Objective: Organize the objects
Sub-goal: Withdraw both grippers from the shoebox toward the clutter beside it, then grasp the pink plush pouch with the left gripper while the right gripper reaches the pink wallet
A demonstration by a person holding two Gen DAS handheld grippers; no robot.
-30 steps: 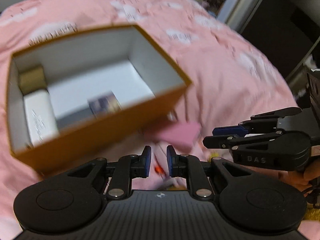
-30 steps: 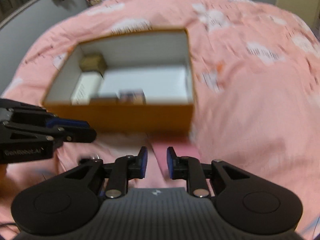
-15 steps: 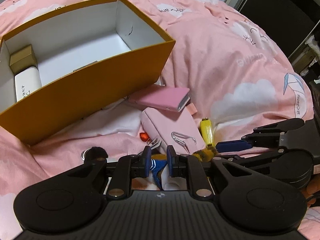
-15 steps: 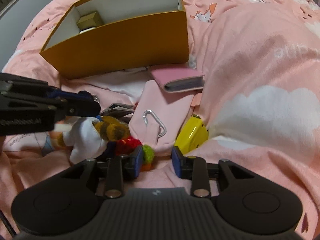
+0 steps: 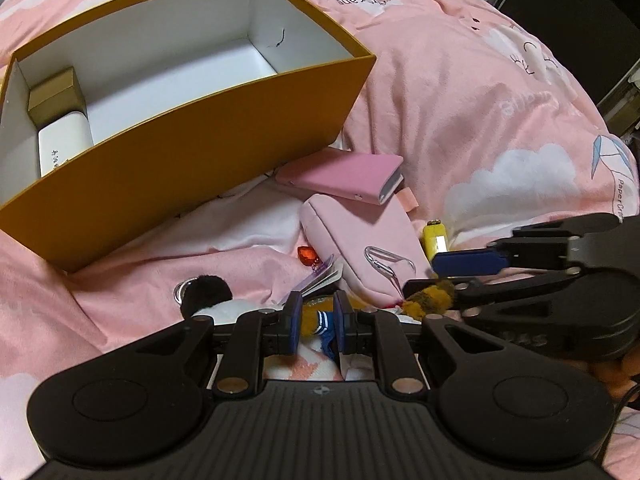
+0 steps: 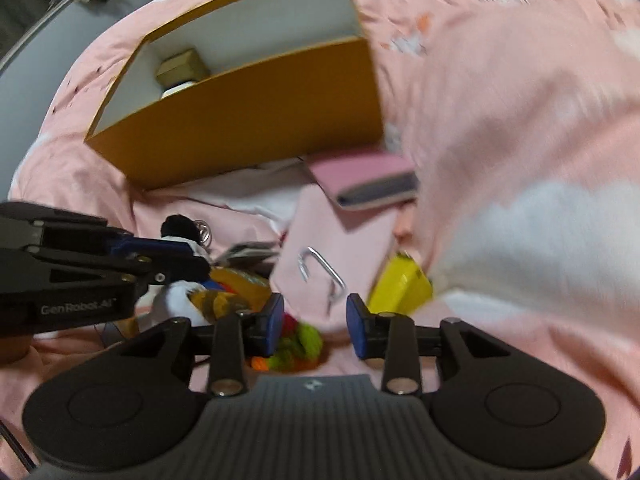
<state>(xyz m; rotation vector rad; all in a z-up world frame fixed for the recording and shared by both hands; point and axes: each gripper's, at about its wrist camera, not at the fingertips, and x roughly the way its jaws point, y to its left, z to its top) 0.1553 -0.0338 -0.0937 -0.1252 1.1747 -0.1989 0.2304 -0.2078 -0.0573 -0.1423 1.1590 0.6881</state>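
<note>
Box: orange outside, white inside, open-topped, on the pink bedding at left; a gold carton and a white case lie at its left end.
Left gripper: jaws at their narrowest, nothing pinched; poised above a plush toy with a black ear.
Pink notebook: just right of the box's near corner, resting on a pink pouch with a metal clip.
Yellow item: beside the pouch's right edge.
Right gripper: jaws partly spread, empty; over a red-and-green fuzzy piece, the pouch just ahead.
</note>
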